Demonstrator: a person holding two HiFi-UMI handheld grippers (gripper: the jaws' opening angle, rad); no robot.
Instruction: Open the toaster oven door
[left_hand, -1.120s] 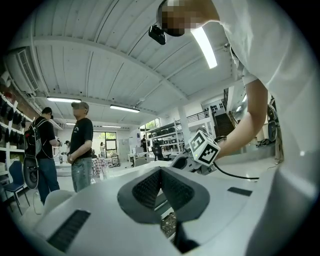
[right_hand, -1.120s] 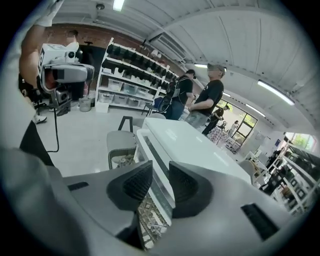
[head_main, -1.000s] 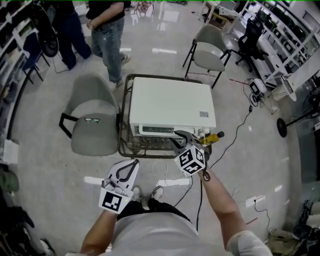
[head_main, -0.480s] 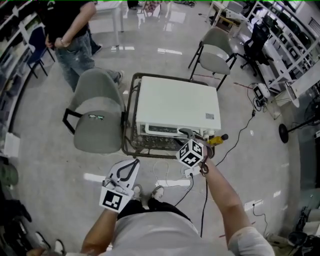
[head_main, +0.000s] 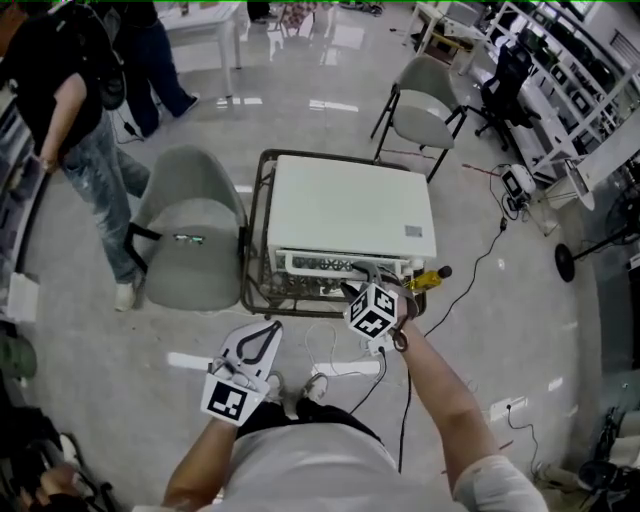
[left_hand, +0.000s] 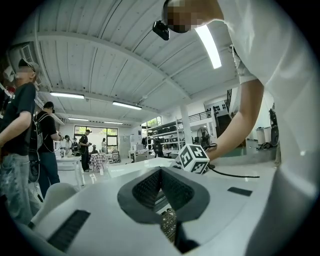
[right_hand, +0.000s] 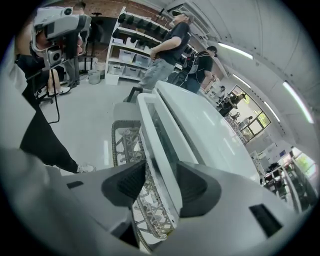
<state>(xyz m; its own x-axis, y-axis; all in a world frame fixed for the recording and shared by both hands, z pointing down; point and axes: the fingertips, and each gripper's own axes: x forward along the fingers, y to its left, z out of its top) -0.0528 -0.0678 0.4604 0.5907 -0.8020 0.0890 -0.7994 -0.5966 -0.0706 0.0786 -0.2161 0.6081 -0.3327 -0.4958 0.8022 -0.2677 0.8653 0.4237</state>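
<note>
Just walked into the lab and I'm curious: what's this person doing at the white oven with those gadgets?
A person with a hand-held gripper in each hand seems set to open the white toaster oven on the wire table. The right hand-held gripper is at the oven's front; its jaws have just been opening and straddle the door handle without pressing it. The left hand-held gripper hangs back, shut and empty. The door looks closed.

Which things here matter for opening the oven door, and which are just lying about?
Job: toaster oven; its door edge; right hand-held gripper, whose jaws have just been opening astride that edge.
Lying about: left hand-held gripper, shut; near chair; far chair; bystander.
</note>
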